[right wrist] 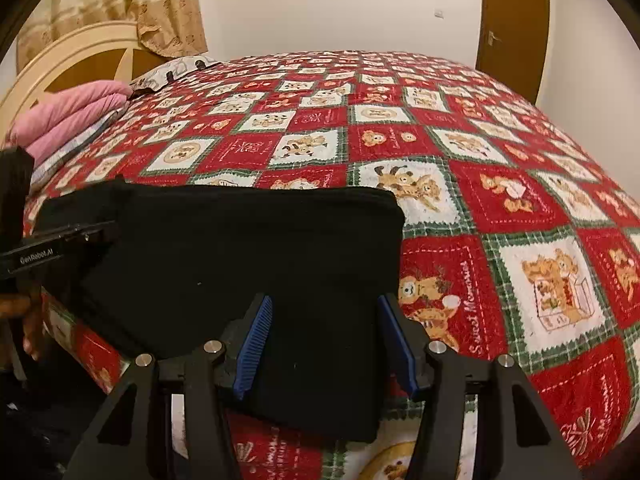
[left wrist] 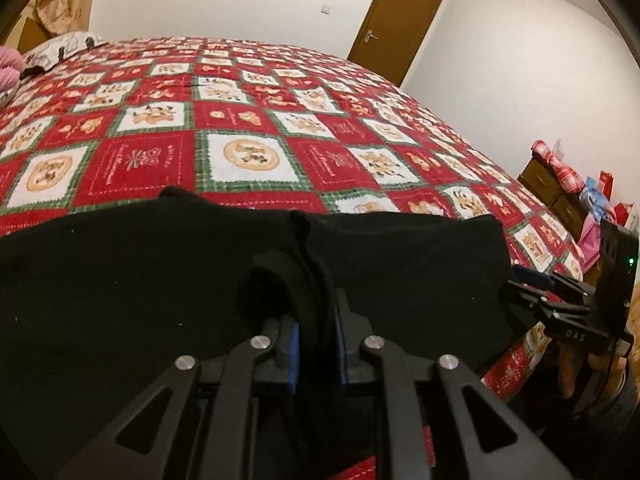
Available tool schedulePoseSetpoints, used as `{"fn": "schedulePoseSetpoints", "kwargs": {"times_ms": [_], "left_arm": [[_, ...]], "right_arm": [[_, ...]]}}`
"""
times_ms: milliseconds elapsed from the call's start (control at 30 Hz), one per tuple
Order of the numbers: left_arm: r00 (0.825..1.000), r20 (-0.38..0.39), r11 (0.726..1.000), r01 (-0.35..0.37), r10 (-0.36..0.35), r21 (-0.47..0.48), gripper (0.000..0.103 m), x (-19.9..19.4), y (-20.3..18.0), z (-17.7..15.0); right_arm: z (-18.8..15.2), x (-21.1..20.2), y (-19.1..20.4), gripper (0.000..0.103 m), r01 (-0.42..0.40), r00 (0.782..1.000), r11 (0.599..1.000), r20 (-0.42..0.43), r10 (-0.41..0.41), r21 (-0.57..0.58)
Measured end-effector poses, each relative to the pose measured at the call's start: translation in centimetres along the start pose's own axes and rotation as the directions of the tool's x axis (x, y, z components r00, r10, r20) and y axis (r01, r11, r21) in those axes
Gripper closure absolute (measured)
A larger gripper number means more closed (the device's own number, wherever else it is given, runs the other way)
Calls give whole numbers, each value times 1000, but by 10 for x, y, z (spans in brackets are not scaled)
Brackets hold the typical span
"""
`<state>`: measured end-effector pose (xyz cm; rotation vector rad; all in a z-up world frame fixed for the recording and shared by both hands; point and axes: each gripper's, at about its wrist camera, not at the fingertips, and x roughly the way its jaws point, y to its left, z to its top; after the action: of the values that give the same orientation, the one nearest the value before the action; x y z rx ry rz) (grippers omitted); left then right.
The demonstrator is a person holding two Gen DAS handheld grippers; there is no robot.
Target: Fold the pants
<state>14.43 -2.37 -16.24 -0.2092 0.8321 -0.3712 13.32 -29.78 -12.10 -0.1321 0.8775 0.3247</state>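
The black pants (right wrist: 256, 264) lie folded in a thick rectangle at the near edge of the bed; they also fill the lower part of the left wrist view (left wrist: 160, 280). My left gripper (left wrist: 316, 336) is shut on a bunched fold of the pants between its blue pads. My right gripper (right wrist: 326, 336) is open, its blue pads (right wrist: 256, 340) spread over the near right corner of the pants, holding nothing. The right gripper also shows at the right in the left wrist view (left wrist: 532, 280). The left gripper's body shows at the left edge of the right wrist view (right wrist: 60, 240).
The bed is covered by a red, white and green bear-print quilt (right wrist: 500, 200). Pink bedding (right wrist: 72, 116) and a pillow (right wrist: 172, 72) lie at the headboard end. A brown door (left wrist: 396, 20) stands beyond the bed. A wooden cabinet with clutter (left wrist: 560, 184) stands beside it.
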Motion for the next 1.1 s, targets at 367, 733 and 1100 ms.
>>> {"fn": "schedulePoseSetpoints", "kwargs": {"times_ms": [367,733,1100], "left_arm": [[963,142,965,-242,227,100,28,-66,39,3],[878,51,870,-461,476,-176,28,-135,218,-37],[925,84,910,-342,369,-234,28,-121,218,-44]], "right_arm": [[7,-30,-4,46,-2,988,999,155,-2,32],[2,-37,39,46,-29,977,994,210,50,-101],[-10,-28,114,46,-64,981,951,157,116,-303]]}}
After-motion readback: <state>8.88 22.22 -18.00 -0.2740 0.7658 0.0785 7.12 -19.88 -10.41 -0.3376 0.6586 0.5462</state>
